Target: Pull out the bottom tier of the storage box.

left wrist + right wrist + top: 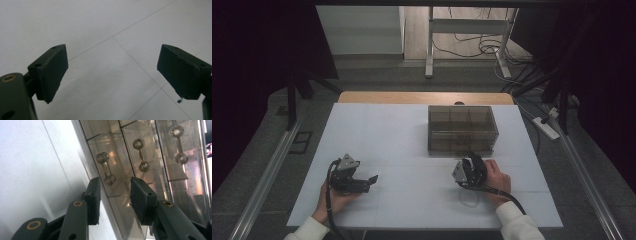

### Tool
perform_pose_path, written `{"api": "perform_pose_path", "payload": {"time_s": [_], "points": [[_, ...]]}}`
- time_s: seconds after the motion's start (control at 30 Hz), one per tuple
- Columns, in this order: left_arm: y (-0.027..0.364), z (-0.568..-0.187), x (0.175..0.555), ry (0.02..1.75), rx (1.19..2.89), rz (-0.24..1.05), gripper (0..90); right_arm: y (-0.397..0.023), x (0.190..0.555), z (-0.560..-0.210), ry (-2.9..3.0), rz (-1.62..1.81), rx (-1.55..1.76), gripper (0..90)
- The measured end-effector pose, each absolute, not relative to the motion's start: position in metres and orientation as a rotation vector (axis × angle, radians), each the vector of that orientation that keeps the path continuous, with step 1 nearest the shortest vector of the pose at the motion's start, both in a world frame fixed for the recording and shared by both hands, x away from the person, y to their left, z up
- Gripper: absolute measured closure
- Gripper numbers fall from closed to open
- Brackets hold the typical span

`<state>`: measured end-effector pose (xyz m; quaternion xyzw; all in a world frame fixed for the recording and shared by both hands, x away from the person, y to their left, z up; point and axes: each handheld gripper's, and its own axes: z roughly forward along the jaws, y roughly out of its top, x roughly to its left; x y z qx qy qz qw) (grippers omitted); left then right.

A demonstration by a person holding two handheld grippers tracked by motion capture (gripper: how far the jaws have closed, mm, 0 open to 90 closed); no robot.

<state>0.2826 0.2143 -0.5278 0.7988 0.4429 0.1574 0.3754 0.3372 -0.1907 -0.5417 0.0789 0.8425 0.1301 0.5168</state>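
A clear brownish drawer box (pixel 462 129) stands on the white table top (pixel 382 135), right of centre toward the back. My right gripper (pixel 469 161) is held just in front of it, pointing at its front. In the right gripper view the box front (pixel 155 182) has three dumbbell-shaped handles; the nearest handle (pixel 106 168) lies just beyond my right gripper (pixel 115 185), whose jaws stand apart with nothing between them. My left gripper (pixel 371 178) rests low at the front left, pointing right. My left gripper (pixel 112 65) is wide open over bare table.
The table's wooden far edge (pixel 422 97) runs behind the box. Beyond it on the floor stand a desk frame (pixel 430 45) and loose cables (pixel 484 47). A power strip (pixel 546 127) lies off the right side. Dark curtains hang on both sides.
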Motion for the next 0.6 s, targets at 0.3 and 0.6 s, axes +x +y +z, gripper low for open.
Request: {"api": "perform_pose_path", "payload": {"time_s": [0.3,0.6], "points": [[0.214,-0.528,0.283,1.132,2.044,0.404,10.9,-0.201,0.335,-0.527,2.107,0.475,0.314,50.2],[0.214,-0.528,0.283,1.131,2.044,0.404,10.9,-0.215,0.337,-0.512,2.212,0.746,0.509,44.2]]}}
